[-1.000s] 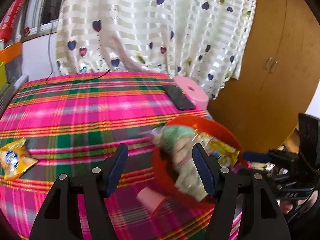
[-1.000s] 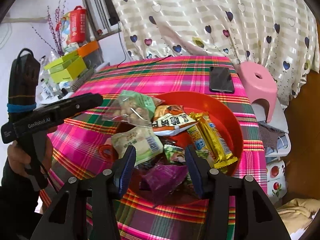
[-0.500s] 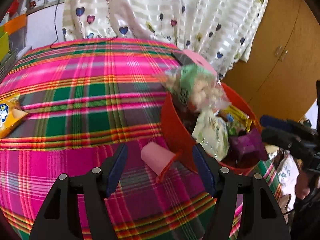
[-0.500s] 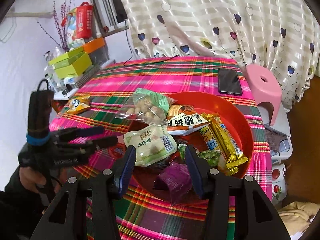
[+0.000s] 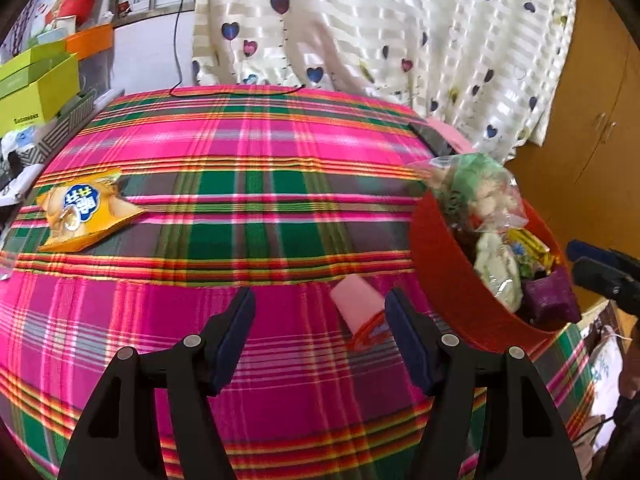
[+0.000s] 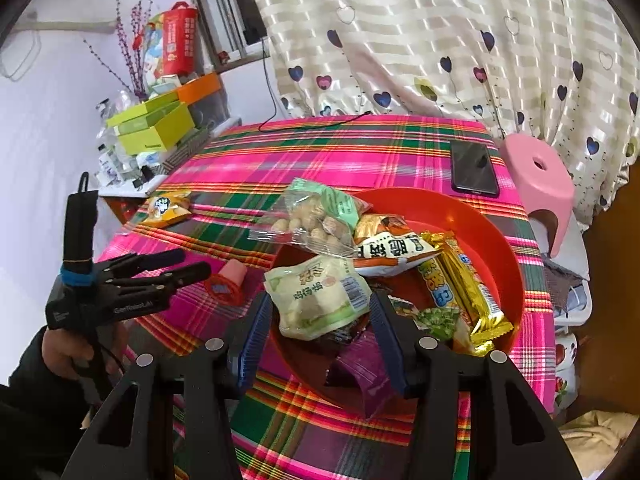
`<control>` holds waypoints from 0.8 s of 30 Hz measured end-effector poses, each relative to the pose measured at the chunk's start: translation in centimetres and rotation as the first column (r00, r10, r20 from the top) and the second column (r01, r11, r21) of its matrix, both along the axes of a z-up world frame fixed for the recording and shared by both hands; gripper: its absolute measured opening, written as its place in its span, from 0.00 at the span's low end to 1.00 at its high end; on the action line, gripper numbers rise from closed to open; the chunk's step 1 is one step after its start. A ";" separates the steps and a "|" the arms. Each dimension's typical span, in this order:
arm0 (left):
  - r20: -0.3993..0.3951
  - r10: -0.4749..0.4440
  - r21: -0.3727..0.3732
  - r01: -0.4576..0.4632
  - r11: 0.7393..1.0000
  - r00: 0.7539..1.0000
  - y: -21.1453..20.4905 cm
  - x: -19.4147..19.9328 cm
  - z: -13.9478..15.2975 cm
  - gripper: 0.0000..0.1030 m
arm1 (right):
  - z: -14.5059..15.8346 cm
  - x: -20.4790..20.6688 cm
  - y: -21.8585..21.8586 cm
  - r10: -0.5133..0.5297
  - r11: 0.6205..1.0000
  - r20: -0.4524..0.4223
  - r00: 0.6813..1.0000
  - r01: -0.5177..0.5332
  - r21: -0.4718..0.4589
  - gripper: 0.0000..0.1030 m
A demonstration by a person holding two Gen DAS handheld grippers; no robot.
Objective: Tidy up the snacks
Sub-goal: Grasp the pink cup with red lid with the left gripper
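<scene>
The left tongs [image 5: 320, 336] stand apart and empty, low over the counter [image 5: 248, 152], with a small pink jelly cup [image 5: 360, 312] lying on its side just inside their right finger, beside the red bowl [image 5: 444, 280]. It looks light, stiff and smooth, so I'd pinch it across the body. The right tongs [image 6: 320, 328] hang apart over the bowl's packets. Only the right view shows the bowl's full contents and the hand [image 6: 68, 352] holding the left tongs.

The purple packet [image 6: 366, 364] in the red bowl [image 6: 502, 248] is partly hidden behind the right gripper [image 6: 322, 336] fingers. Print on the small pink cup [image 5: 362, 310] is too blurred to read. The phone [image 5: 430, 138] is mostly hidden by the nut bag [image 5: 478, 192].
</scene>
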State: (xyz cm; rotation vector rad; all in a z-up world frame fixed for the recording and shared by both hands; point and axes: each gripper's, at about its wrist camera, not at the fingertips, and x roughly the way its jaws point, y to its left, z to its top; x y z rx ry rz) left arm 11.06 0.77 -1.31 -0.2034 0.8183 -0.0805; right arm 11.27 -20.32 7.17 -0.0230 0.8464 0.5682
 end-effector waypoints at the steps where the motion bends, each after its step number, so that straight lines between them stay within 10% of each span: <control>1: -0.002 -0.014 -0.007 0.014 1.000 1.000 -0.3 0.3 -0.1 0.66 | 0.0 0.0 0.1 0.003 1.000 -0.001 1.000 -0.003 0.000 0.48; 8: -0.070 -0.009 -0.123 0.000 0.992 0.998 -2.1 1.6 -1.6 0.66 | 0.1 -0.2 0.7 0.022 1.000 0.002 1.000 -0.022 -0.006 0.48; 16: -0.107 0.056 -0.064 -0.063 0.996 0.993 -2.3 2.2 -3.0 0.65 | 0.4 -0.5 1.8 0.042 0.999 0.004 0.999 -0.042 -0.016 0.48; 19: -0.109 0.069 -0.051 -0.075 0.996 0.992 -1.8 1.4 -3.1 0.44 | 0.5 -0.3 2.4 0.051 0.999 0.006 0.999 -0.051 -0.017 0.48; 24: -0.093 0.074 -0.069 -0.080 0.994 0.993 -0.5 0.3 -2.8 0.44 | 0.6 -0.2 3.8 0.071 0.997 0.006 0.997 -0.071 -0.021 0.48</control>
